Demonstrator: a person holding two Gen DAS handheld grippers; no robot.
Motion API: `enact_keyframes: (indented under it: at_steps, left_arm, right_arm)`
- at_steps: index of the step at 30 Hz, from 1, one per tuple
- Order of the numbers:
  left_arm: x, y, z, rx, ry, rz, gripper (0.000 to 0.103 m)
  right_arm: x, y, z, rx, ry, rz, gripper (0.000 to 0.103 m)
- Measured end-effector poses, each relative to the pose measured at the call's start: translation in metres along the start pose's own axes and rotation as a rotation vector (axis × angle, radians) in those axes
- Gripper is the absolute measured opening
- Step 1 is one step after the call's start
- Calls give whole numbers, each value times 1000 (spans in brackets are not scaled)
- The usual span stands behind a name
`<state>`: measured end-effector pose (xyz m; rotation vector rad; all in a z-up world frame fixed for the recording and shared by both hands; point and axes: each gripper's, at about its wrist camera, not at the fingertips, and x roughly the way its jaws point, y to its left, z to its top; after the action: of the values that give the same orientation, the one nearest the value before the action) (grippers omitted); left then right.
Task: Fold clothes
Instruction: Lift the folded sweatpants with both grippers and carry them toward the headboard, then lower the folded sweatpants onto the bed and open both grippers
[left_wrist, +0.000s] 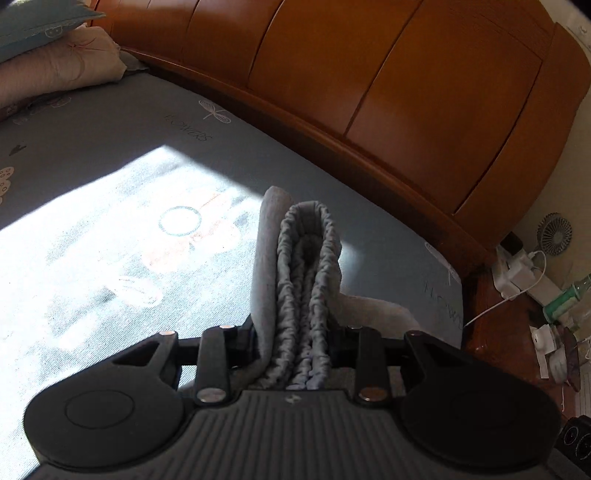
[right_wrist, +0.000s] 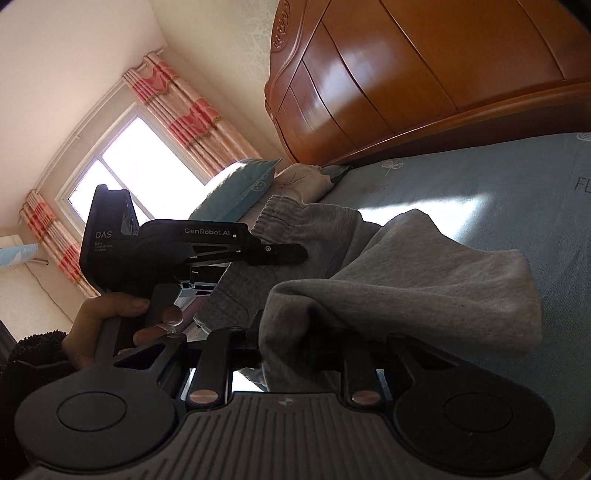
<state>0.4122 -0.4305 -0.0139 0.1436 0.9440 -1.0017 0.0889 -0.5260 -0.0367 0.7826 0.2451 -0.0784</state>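
Garment: grey sweatpants (right_wrist: 424, 266), carried between both tools above the blue bedsheet (left_wrist: 110, 258), not laid flat.
Left gripper (left_wrist: 295, 347): jaws drawn in on the bunched elastic waistband (left_wrist: 306, 280); the gathered cloth stands up between them, folded over itself.
Right gripper (right_wrist: 295, 350): jaws narrow, closed on a thick fold of the same grey cloth; fingertips hidden under fabric.
Key relation: in the right wrist view the left gripper (right_wrist: 280, 254) sits up and left of the right one, close by, with the waistband at its tip. The pants' long axis seems to run between the two grips, doubled up, with slack sagging on the far side towards the sheet.
Nearer hand: the person's left hand (right_wrist: 110, 325), on the left tool's handle, is nearest the waistband end.
Bed: a sunlit patch of sheet lies ahead of the left tool, open for laying down.
Surroundings: wooden headboard (left_wrist: 369, 92) along the far edge; pillows (left_wrist: 55, 62) in the corner; window and pink curtains (right_wrist: 177, 99) beyond.
Obstacles: none on the sheet ahead; the pillows are well apart.
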Motion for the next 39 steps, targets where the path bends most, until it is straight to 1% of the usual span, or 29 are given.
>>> enact_keyframes:
  at_steps: [4, 7, 10, 12, 13, 15, 16, 18, 19, 20, 21, 22, 23, 25, 27, 28, 29, 31, 35, 37, 38, 39]
  left_arm:
    - [23, -2, 5, 18, 15, 11, 30]
    - [32, 2, 3, 15, 16, 11, 30]
    - [36, 7, 3, 8, 11, 22, 31]
    - [40, 8, 5, 0, 3, 38, 33]
    - [41, 11, 6, -8, -2, 53, 36]
    - [41, 16, 7, -19, -13, 89, 39]
    - [41, 19, 8, -23, -19, 109, 43]
    - [36, 24, 7, -20, -39, 149, 47]
    - [33, 25, 6, -12, -54, 174, 50]
    - [26, 26, 5, -7, -83, 216, 53]
    - [19, 27, 5, -5, -112, 255, 53]
    - [12, 29, 6, -12, -138, 280, 54]
    - [6, 32, 7, -22, -156, 294, 57]
    - [-10, 40, 7, -57, -180, 292, 61]
    - [-21, 38, -8, -58, -184, 267, 61]
    - [-27, 37, -16, -58, -186, 254, 62]
    - [-33, 36, -23, -59, -188, 241, 64]
    - [-40, 34, -42, -43, -182, 231, 67]
    - [-55, 24, -87, -2, -144, 214, 68]
    - [-64, 17, -113, 12, -147, 197, 69]
    - [-69, 15, -125, 20, -154, 190, 71]
    - [-75, 12, -137, 39, -161, 182, 72]
  right_arm:
    - [12, -20, -10, 8, -8, -36, 25]
    - [18, -33, -15, 11, -30, -57, 25]
    - [25, -44, -15, 22, -34, -71, 25]
    - [28, -47, -15, 28, -36, -60, 25]
    - [27, -49, -17, 30, -40, -60, 25]
    - [26, -51, -19, 44, -42, -55, 26]
    - [23, -53, -20, 54, -41, -49, 30]
    - [16, -56, -22, 76, -36, -35, 34]
    - [15, -58, -23, 87, -32, -30, 39]
    - [16, -60, -24, 104, -28, -27, 45]
    - [18, -62, -25, 114, -21, -25, 50]
    - [22, -65, -24, 125, -7, -25, 58]
    - [25, -67, -25, 134, 4, -27, 61]
    - [27, -70, -26, 155, 17, -24, 61]
    - [30, -72, -27, 177, 31, -20, 66]
    - [31, -74, -28, 187, 38, -19, 69]
    - [32, -75, -29, 201, 45, -17, 72]
    - [35, -84, -31, 268, 62, -13, 73]
    - [35, -97, -34, 392, 84, -30, 74]
    - [25, -100, -34, 438, 72, -18, 75]
    - [18, -102, -34, 461, 64, -15, 78]
    - [10, -104, -34, 484, 56, -12, 80]
